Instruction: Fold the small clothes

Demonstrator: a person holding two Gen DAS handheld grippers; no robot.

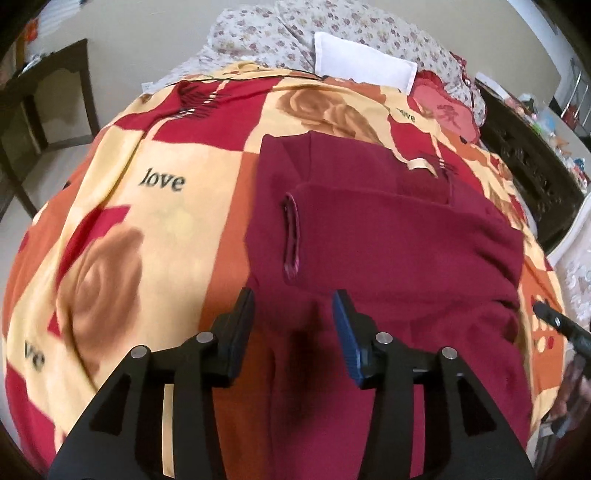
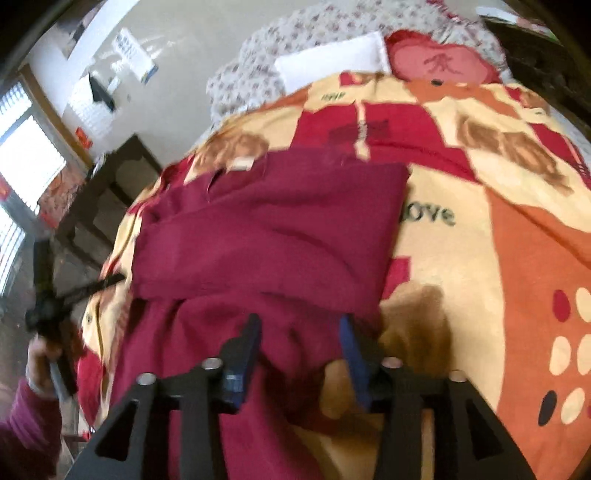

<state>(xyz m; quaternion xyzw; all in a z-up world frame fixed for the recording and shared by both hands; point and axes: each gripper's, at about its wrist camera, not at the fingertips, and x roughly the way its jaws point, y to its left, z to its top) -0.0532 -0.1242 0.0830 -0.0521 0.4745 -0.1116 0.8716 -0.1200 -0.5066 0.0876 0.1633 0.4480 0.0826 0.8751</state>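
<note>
One maroon garment [image 1: 388, 240] lies on a bed covered by one blanket [image 1: 110, 229] patterned in red, orange and cream, with brown roses and the word "love" printed on it. The garment sits toward the near middle of the blanket, partly folded: one sleeve is laid across the body, its cuff [image 1: 291, 236] showing a pink lining. One cream neck label [image 1: 419, 164] shows at the far edge.

Two tongs are in view. The left gripper [image 1: 295, 314] hovers over the near part of the garment with its two fingers spread wide and nothing between them. The right gripper [image 2: 301, 339] is also spread wide, poised above the garment's near right edge, where maroon cloth meets blanket; it grips nothing. The right wrist view is blurred, so whether its fingers touch the cloth cannot be told. From the right camera, the left tool appears at the far left, held in one hand [image 2: 38, 358] with a maroon sleeve.

At the head of the bed sit one white pillow [image 1: 364, 62], one red heart-shaped cushion [image 1: 443, 107] and floral bedding [image 1: 258, 33]. One dark wooden table [image 1: 40, 107] stands left of the bed.
</note>
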